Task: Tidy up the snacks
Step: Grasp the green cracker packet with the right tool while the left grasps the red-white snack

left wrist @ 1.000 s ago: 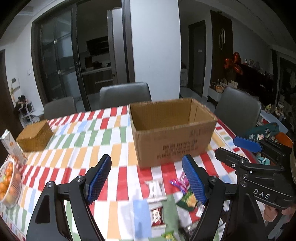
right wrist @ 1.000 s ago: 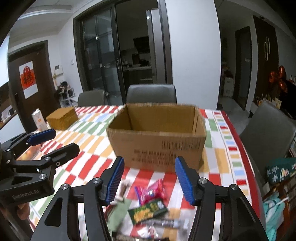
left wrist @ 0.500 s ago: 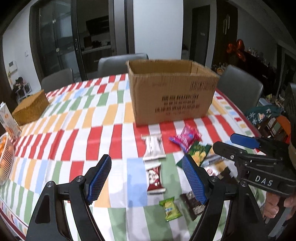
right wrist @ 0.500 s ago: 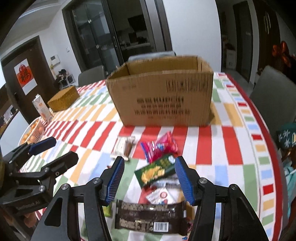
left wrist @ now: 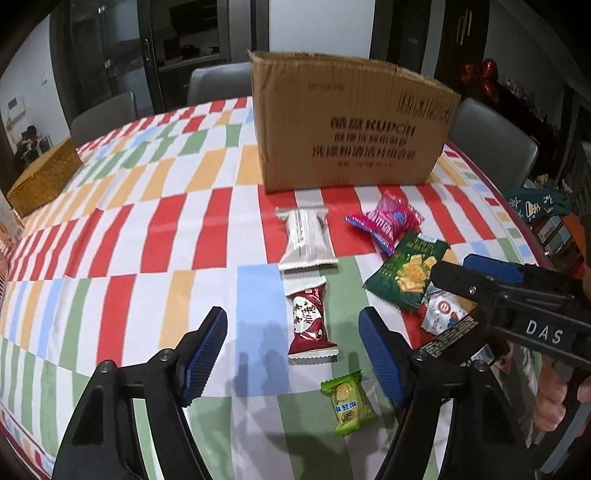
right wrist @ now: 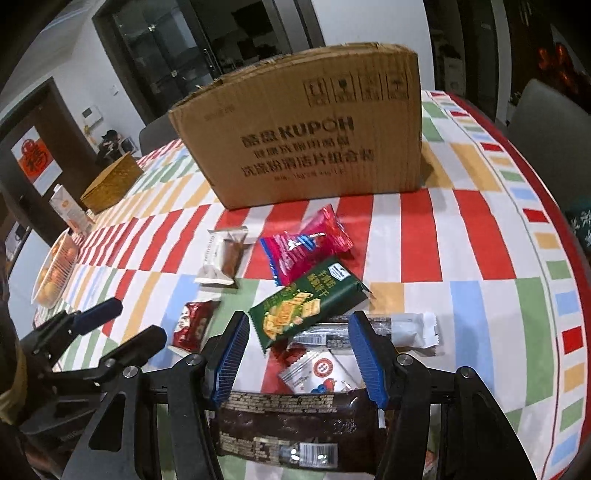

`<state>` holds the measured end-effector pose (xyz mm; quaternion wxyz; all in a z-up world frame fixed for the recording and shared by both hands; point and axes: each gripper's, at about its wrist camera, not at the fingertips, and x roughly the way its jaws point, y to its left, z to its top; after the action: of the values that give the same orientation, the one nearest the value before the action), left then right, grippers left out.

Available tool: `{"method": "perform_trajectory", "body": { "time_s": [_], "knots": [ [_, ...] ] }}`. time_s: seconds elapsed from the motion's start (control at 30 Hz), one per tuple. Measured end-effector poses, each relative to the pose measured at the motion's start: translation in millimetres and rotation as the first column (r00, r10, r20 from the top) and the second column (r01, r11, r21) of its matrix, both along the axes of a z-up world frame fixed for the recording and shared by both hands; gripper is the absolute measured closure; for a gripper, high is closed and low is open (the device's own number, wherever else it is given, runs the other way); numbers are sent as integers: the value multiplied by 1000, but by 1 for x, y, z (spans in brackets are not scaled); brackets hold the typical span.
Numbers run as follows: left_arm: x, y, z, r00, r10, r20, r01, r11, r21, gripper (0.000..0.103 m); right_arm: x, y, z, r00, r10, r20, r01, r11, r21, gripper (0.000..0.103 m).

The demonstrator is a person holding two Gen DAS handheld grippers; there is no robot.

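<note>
Both claws gape empty; left claw (left wrist: 291, 350) straddles red snack (left wrist: 309, 322); right claw (right wrist: 297, 354) straddles brown packet (right wrist: 291, 424).

The table (left wrist: 122, 236) wears a cloth with red, green, yellow and blue blocks on white. A woven yellow-brown box (right wrist: 110, 182) sits on it near the far left side. Just beside that box stands a small orange and white carton (right wrist: 68, 208). Closer along the same edge is a dish of orange fruit (right wrist: 51, 273). Grey chairs (left wrist: 218, 83) stand around the table. Behind them are dark glass doors (left wrist: 147, 55) and a white wall (left wrist: 321, 26). A red sign (right wrist: 35, 162) hangs on a brown door to the left. Something red and shiny (left wrist: 482, 75) sits on a dark shelf at the right.
</note>
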<state>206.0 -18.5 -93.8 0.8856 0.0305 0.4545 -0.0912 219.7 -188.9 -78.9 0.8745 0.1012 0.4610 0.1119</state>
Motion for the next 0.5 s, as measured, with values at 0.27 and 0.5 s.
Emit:
{"method": "perform_trajectory", "body": {
  "time_s": [0.27, 0.5],
  "knots": [
    [15, -4, -20, 999, -10, -53, 8, 1000, -23, 45, 16, -4, -17, 999, -8, -41, 10, 999, 31, 52],
    [24, -5, -33, 996, -11, -88, 7, 999, -48, 60, 30, 0, -24, 998, -6, -61, 8, 999, 31, 53]
  ]
}}
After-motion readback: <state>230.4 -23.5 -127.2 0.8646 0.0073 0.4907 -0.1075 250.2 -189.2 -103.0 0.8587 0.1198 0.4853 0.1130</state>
